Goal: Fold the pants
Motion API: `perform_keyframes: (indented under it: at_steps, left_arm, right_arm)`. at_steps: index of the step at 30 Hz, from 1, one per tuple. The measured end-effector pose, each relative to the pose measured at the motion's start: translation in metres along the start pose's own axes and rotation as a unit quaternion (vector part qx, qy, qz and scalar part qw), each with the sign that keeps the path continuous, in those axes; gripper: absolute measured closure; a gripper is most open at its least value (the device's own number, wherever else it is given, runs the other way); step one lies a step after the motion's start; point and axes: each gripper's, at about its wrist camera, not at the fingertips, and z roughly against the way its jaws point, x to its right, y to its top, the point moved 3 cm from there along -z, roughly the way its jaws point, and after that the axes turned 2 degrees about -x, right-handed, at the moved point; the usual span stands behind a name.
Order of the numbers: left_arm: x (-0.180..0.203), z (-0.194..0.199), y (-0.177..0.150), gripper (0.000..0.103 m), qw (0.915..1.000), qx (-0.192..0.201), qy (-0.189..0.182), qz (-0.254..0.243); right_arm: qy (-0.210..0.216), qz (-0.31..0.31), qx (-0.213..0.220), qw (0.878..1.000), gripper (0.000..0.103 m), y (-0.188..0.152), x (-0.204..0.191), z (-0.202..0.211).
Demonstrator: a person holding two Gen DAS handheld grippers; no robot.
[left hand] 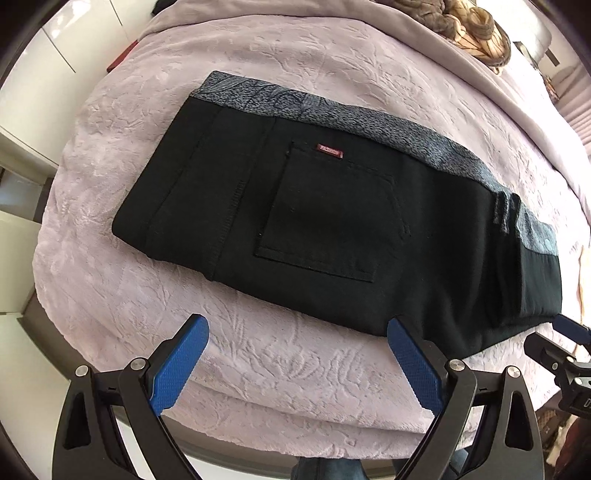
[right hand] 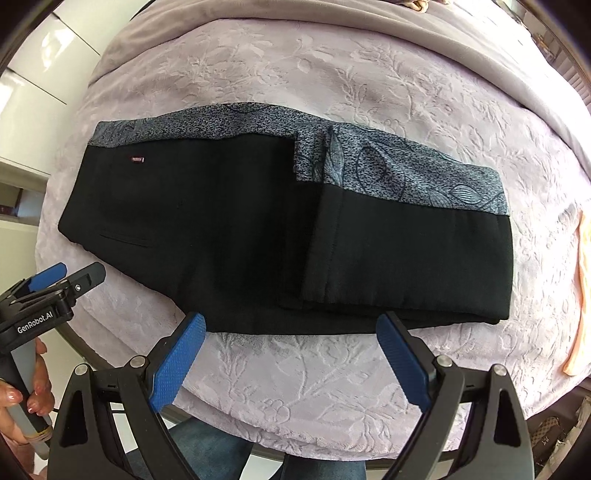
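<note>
Pants (right hand: 236,229) folded, long axis left-right, waistband left, grippers apart

"GenRobot.AI" on left tool (right hand: 55,273)

So the setup is a bed covered in a pale lilac blanket (left hand: 295,373) with an embossed flower-and-leaf pattern, plus a smoother mauve cover (right hand: 155,40) further back. Glossy white cabinet doors (left hand: 70,33) run along the left side. Bright daylight washes out the far right corner. A brownish bundle of fabric (left hand: 461,22) sits near the bed's far edge.
</note>
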Motion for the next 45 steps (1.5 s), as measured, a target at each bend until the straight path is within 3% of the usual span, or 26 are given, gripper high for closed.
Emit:
perform_keyframes:
  at_steps: [21,30,33,36,40,45]
  left_arm:
    - [-0.053,-0.026,0.017,0.005,0.9975,0.007,-0.042,0.057]
    - [-0.082,-0.02,0.02,0.005,0.9949,0.037,-0.061,0.071]
    - [-0.095,-0.015,0.021,0.005,0.9929,0.056,-0.072,0.076]
    - [-0.114,-0.022,0.02,0.005,0.9906,0.055,-0.083,0.094]
    - [-0.13,-0.031,0.015,0.005,0.9828,0.053,-0.135,0.114]
    - [-0.133,-0.041,0.014,0.005,0.9615,0.059,-0.233,0.134]
  right_arm:
    - [0.017,0.008,-0.033,0.999,0.008,0.013,-0.027,-0.039]
    - [-0.003,0.019,-0.005,1.0,0.008,0.026,-0.046,-0.045]
    - [0.009,0.031,0.007,0.999,0.008,0.031,-0.057,-0.043]
    - [0.028,0.031,-0.014,0.999,0.008,0.033,-0.063,-0.06]
    - [0.029,0.033,-0.021,0.999,0.007,0.034,-0.063,-0.081]
    - [0.033,0.041,-0.017,0.998,0.007,0.034,-0.064,-0.087]
